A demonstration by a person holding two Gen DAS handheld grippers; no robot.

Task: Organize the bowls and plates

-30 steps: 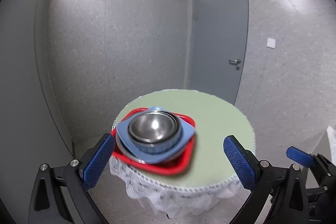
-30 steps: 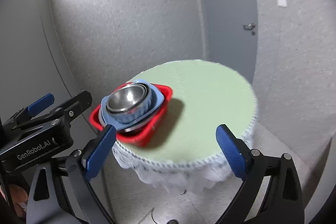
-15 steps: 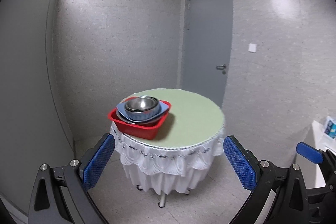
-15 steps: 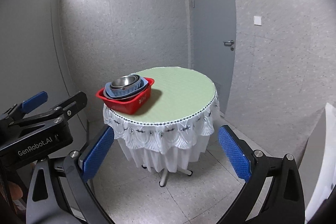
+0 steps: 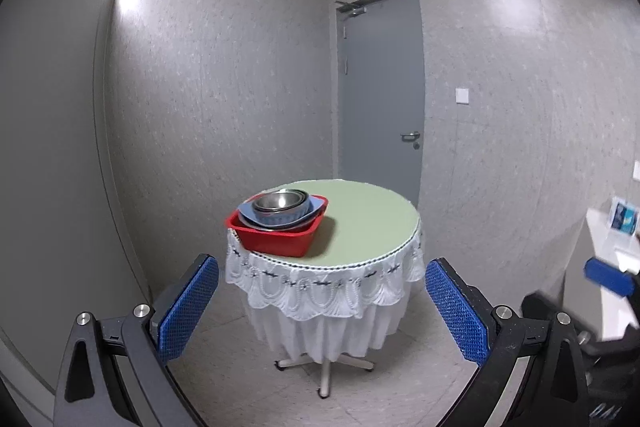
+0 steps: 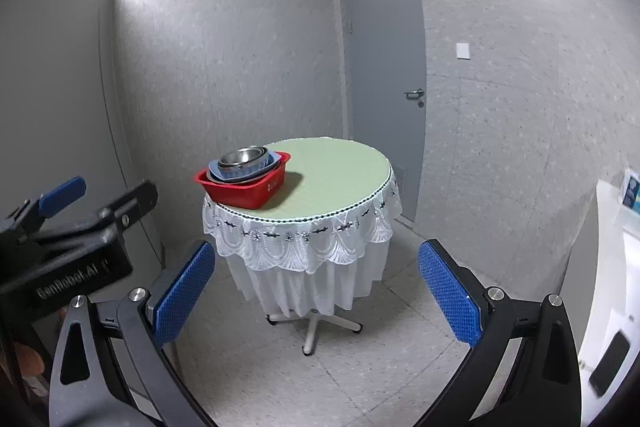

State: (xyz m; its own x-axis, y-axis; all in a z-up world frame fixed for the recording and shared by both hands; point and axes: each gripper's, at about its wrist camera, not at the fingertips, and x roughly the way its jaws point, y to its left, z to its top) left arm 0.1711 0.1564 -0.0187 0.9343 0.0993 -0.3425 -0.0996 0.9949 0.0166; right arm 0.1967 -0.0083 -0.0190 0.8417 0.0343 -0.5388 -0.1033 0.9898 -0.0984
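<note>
Filling most of both views are grey speckled walls and a closed grey door (image 5: 380, 87) with a lever handle (image 6: 414, 93). Well ahead of both tools stands the round surface (image 5: 372, 219), green on top, with a white lace skirt (image 6: 304, 239) hanging round its edge and a white star foot on the tiled floor. A red rectangular basin (image 5: 280, 233) sits on the surface's left edge, its long axis running from near left toward far right, one corner pointing toward the cameras. Nested in it are a blue plate (image 5: 312, 205) with wavy corners, a blue-grey bowl (image 6: 250, 169) and, on top, a shiny steel bowl (image 5: 280, 199), all mouth up. A white counter edge (image 6: 616, 247) shows at far right.

Left tool (image 5: 322, 311) is released, its blue pads spread wide, gripping nothing, well short of the surface. Right tool (image 6: 316, 295) is likewise spread and empty, well apart from the basin.
</note>
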